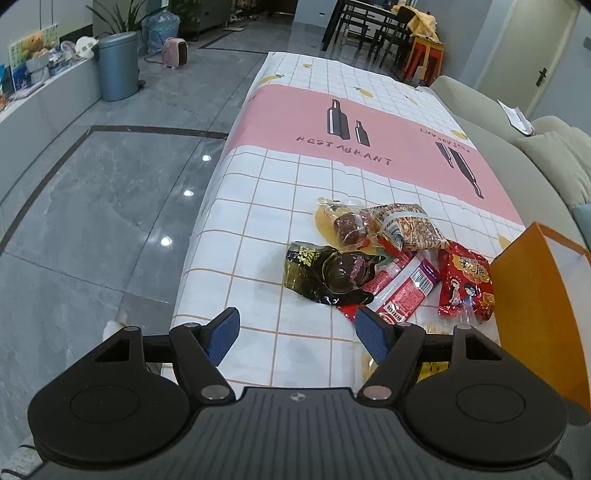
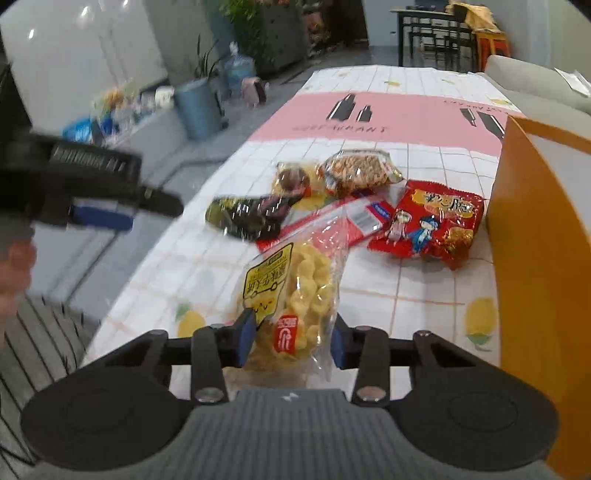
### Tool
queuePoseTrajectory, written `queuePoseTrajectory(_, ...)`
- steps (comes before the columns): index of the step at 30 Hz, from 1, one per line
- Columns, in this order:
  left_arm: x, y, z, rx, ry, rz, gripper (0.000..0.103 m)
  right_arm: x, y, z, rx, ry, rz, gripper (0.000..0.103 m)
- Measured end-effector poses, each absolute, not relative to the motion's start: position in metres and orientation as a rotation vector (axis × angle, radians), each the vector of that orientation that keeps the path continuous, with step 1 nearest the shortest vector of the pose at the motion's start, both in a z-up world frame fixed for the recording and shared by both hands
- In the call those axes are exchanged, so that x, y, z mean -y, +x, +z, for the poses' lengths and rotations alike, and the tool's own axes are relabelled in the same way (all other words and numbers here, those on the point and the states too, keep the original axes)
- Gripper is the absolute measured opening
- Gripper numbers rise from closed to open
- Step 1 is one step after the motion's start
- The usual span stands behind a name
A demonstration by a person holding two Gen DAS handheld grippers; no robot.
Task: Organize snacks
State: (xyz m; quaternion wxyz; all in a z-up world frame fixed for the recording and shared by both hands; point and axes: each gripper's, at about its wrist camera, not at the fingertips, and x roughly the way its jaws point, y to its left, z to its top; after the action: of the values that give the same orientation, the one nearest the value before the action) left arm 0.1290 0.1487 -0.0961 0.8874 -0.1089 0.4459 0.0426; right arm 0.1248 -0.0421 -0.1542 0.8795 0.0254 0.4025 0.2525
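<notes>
The worktop [image 2: 424, 295] wears a glossy grid-printed cloth with a pink band. At its right edge stands a stiff orange paper bag [image 2: 535, 258]. A crinkly clear packet of yellow puffed snacks [image 2: 295, 295] lies between the right claw's [image 2: 293, 338] parted blue pads, released. The left claw [image 1: 297, 330] gapes wide, empty.

Ceiling lights are glinting off the glossy grey tiled floor [image 1: 92, 206] lying left of the jaws. Far ahead and left, a grey-blue bin [image 1: 117, 65] is standing by a low ledge [image 1: 44, 107]; dark dining chairs [image 1: 369, 26] are standing farthest ahead, and a beige sofa [image 1: 517, 155] is running along the right.
</notes>
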Motion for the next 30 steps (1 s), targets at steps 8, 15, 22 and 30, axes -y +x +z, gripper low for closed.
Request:
queuePoseTrajectory(8,-0.151,0.130,-0.095,-0.926,-0.234,0.085,0.084,0.039,0.111,-0.125,-0.706,-0.016,0.494,0.025)
queuePoseTrajectory(15,-0.144,0.128,-0.093,-0.913,-0.210,0.070,0.084,0.063,0.101,-0.104,-0.652,0.019,0.456,0.022)
queuePoseTrajectory(22,-0.135,0.124,-0.092,-0.896,-0.175,0.059,0.084,0.081,0.098,-0.104,-0.674,0.071,0.437,0.022)
queuePoseTrajectory(30,-0.118,0.127,-0.092,-0.863,-0.121,0.015,0.084,0.087,0.091,-0.118,-0.742,0.093,0.452,0.022)
